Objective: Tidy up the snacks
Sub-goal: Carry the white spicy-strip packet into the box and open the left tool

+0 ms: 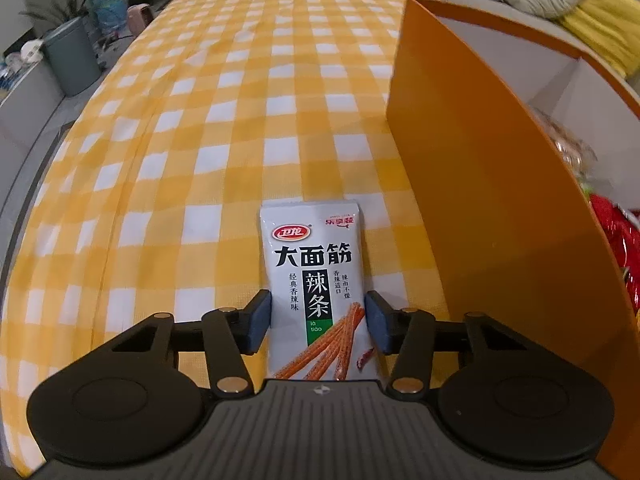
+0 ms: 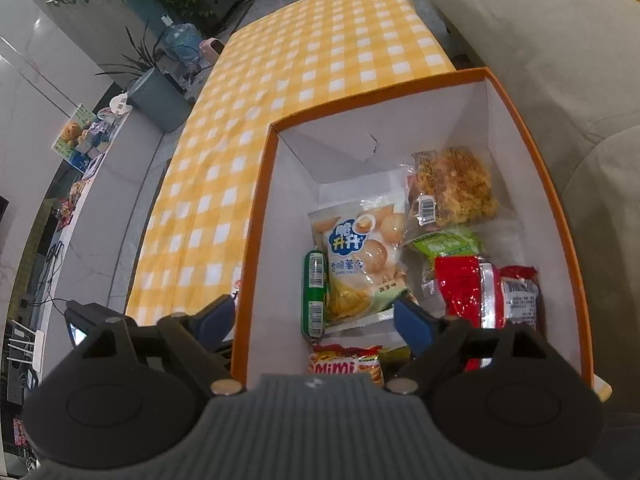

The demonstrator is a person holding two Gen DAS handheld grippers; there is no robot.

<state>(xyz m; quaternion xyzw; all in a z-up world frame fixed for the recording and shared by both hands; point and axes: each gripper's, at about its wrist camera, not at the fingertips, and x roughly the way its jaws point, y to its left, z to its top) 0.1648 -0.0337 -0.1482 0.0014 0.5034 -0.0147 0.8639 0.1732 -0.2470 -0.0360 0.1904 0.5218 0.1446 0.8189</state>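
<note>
Box (image 2: 256, 216) w/ approx 8 snack packs, R gripper (image 2: 320, 320) apart; L gripper (image 1: 318, 322) clamped on 1 latiao pack (image 1: 314, 280).

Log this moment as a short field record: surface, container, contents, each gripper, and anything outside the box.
surface: yellow checked tablecloth
container: orange box, white inside, open top
contents: several snack packets, among them a potato snack bag and a red packet
outside box: white latiao packet on the cloth
left gripper: pads against the latiao packet's edges
right gripper: open above the box, holding nothing
</note>
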